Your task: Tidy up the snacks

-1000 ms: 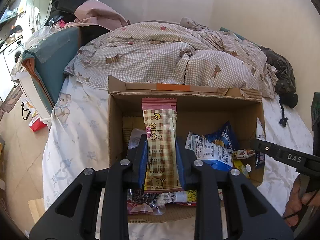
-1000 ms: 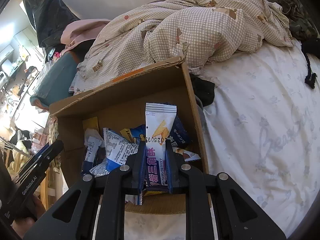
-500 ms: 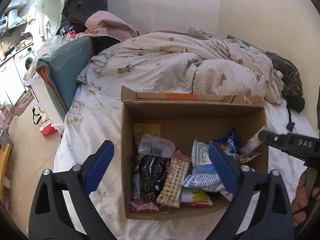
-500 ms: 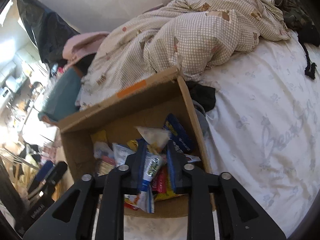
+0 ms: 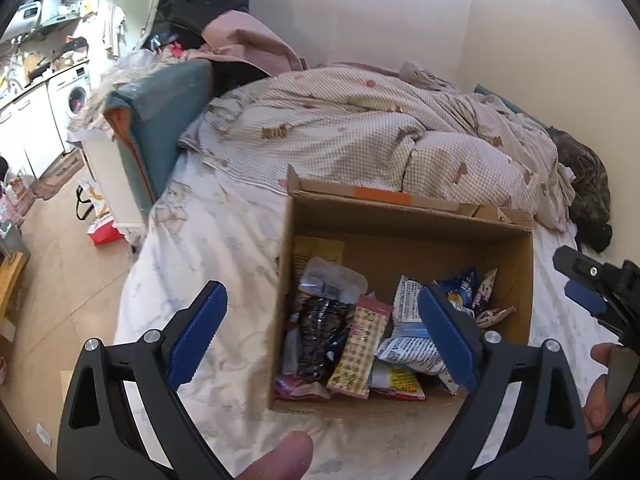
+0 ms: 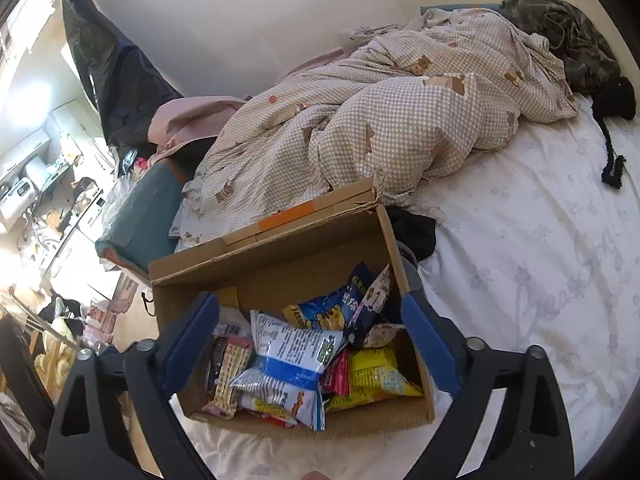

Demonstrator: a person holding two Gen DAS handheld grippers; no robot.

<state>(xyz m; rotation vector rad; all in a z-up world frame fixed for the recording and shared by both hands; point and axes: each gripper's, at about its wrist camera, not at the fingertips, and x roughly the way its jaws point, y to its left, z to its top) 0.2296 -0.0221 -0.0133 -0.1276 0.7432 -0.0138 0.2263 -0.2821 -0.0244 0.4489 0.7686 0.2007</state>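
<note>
An open cardboard box stands on the bed with several snack packets in it. A beige checked wafer pack lies flat at the box's left beside a dark packet. A white and purple packet leans against the right wall, by a white and blue bag. My left gripper hangs open above the box's near left corner, holding nothing. My right gripper is above the box with its jaws opening and nothing held between them; one of its pads shows at the right edge of the left wrist view.
A checked duvet is heaped behind the box. White sheet spreads to the right. A black garment lies against the box's far right corner. A teal cushion and the floor with a red bag are on the left.
Both grippers opened and let go of their packets, which now lie in the box. Both have drawn up and back from it.
</note>
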